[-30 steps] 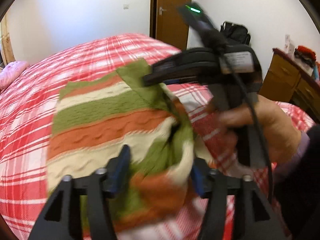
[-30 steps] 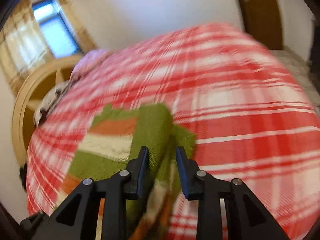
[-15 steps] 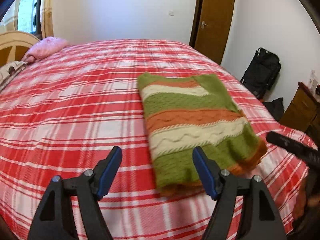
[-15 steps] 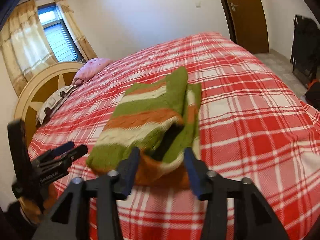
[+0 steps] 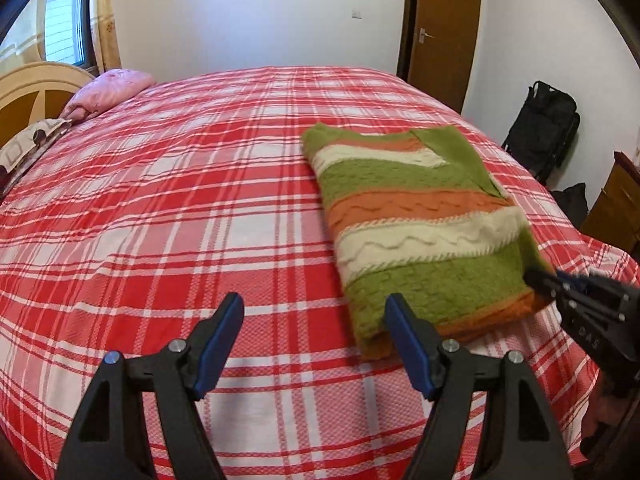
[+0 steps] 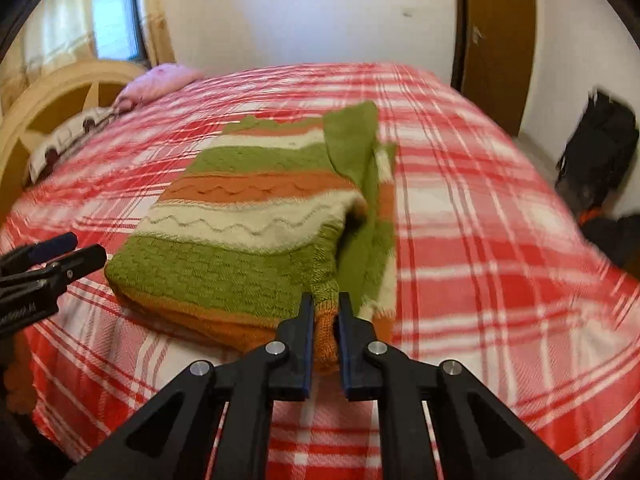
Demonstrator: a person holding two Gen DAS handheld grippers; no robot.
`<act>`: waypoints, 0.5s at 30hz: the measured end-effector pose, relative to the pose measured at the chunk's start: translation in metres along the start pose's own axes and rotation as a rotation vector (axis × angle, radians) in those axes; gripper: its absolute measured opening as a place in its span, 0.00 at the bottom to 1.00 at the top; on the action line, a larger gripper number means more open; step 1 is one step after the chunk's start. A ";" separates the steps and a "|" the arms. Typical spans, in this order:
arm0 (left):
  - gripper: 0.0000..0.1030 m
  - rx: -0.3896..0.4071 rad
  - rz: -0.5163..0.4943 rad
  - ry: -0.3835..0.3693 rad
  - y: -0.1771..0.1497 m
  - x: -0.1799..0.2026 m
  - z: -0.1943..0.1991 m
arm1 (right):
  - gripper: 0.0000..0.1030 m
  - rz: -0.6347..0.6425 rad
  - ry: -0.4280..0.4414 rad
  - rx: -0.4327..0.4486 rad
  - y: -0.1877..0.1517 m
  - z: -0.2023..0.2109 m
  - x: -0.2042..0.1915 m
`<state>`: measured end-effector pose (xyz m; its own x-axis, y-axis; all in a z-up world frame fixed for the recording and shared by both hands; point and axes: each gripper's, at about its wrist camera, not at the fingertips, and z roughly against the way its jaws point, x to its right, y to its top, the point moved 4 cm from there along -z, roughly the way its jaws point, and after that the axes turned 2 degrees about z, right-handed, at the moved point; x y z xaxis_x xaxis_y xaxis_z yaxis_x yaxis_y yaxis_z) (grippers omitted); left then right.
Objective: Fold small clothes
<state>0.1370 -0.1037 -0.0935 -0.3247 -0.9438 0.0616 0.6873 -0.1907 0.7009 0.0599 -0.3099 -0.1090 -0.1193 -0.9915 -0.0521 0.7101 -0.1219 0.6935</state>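
Plaid bed point(image 5: 200, 220) holds folded sweater point(image 5: 420, 232); pink pillow point(image 5: 112, 90), backpack point(image 5: 544, 128) well apart.

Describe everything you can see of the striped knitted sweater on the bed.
The sweater is a thick, fuzzy cable knit in green, orange and cream bands. It lies folded into a rough rectangle on the red plaid bedspread, with a green sleeve laid along one side. The layers gape slightly at the near orange hem. The right claw pinches that hem corner; the left claw stands open beside the other near corner.
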 end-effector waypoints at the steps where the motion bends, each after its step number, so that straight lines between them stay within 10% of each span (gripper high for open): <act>1: 0.73 -0.002 0.005 0.000 0.000 -0.001 -0.001 | 0.07 -0.045 0.020 -0.007 -0.006 -0.001 0.008; 12: 0.73 0.009 -0.007 -0.015 0.011 0.000 -0.014 | 0.07 -0.079 0.044 -0.051 -0.017 0.012 0.024; 15: 0.73 0.002 0.016 -0.023 0.014 -0.005 -0.021 | 0.08 -0.044 -0.071 0.091 0.005 0.043 0.025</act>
<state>0.1620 -0.1072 -0.0987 -0.3287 -0.9403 0.0887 0.6914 -0.1756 0.7008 0.0305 -0.3332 -0.0760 -0.2004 -0.9791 -0.0353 0.6373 -0.1576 0.7543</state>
